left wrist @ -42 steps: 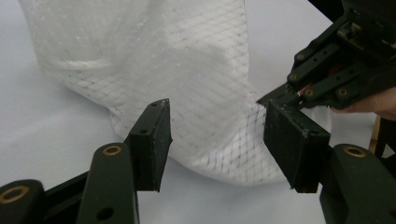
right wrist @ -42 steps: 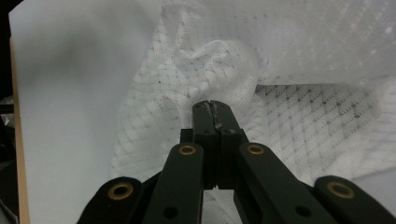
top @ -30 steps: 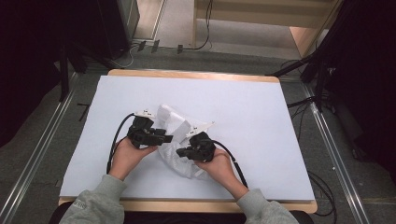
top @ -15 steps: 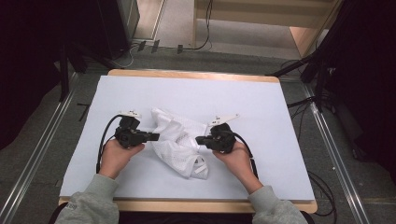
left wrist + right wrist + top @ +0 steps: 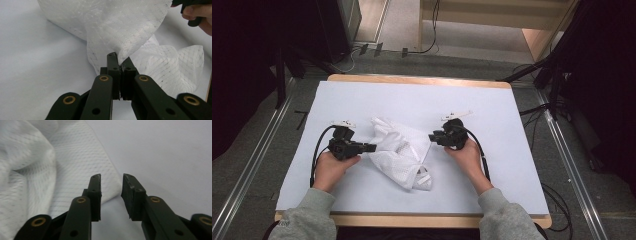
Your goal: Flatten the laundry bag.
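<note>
The left claw pinches the white cloth mid-tabletop; the right claw has just been opening, empty. Spreading looks barely begun.

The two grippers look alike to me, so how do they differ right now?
The left gripper has its fingers shut on the white mesh cloth; the right gripper has just been opening, nothing between its fingers. The left lifts a fold; the right points at the cloth's edge. Both are black and hand-held.
</note>
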Tool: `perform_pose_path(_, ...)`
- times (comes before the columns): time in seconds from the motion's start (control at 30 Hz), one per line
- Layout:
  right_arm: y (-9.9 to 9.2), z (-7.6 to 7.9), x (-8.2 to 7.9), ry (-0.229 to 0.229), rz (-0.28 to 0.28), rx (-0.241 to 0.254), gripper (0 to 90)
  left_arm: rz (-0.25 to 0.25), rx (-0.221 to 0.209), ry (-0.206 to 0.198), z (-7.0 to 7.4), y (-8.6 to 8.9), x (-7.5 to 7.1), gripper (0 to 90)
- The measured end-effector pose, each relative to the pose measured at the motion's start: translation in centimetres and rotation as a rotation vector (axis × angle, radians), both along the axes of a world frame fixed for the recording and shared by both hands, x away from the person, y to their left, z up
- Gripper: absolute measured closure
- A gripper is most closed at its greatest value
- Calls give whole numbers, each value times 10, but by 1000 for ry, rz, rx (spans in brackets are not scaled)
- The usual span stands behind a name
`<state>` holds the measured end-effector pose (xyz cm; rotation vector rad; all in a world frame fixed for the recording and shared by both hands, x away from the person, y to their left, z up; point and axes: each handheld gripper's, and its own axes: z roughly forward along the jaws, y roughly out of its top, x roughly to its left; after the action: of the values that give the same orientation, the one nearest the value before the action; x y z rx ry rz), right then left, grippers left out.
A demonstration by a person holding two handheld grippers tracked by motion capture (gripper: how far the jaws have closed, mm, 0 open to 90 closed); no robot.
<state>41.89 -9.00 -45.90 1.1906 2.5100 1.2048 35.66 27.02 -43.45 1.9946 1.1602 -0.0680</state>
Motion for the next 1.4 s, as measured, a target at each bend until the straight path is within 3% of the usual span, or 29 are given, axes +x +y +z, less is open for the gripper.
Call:
perform_pose_path(0.3, 13, -12, 11, 1, 2, -38, 685, 20, -1, 13, -6, 6, 0, 895)
perform_pose_path(0.43, 21, -12, 10, -24, 16, -58, 763, 33, 5, 23, -9, 11, 1, 895)
perform_pose_path(0.5, 25, -12, 8, -43, 14, -86, 854, 44, 3, 29, -10, 12, 2, 895)
perform_pose_path(0.57, 26, -11, 8, -35, 14, -86, 900, 43, 6, 29, -10, 14, 4, 895)
perform_pose_path(0.67, 24, -11, 9, -14, 13, -73, 900, 55, 12, 26, -9, 15, 5, 895)
perform_pose_path(0.87, 13, -5, 8, 5, 4, -38, 900, 72, 3, 34, -10, 18, 11, 889)
perform_pose_path(1.0, 2, 0, 6, 6, -20, -22, 900, 73, -2, 19, -8, 18, 13, 790)
perform_pose_path(1.13, -15, 4, 5, -1, -48, -5, 900, 66, -19, 4, -4, 16, 13, 725)
perform_pose_path(1.27, -41, 10, 1, -4, -102, 2, 900, 50, -7, 3, -2, 11, 15, 682)
perform_pose_path(1.4, -52, 12, -2, -11, -122, 2, 900, 41, -10, 1, -1, 9, 17, 673)
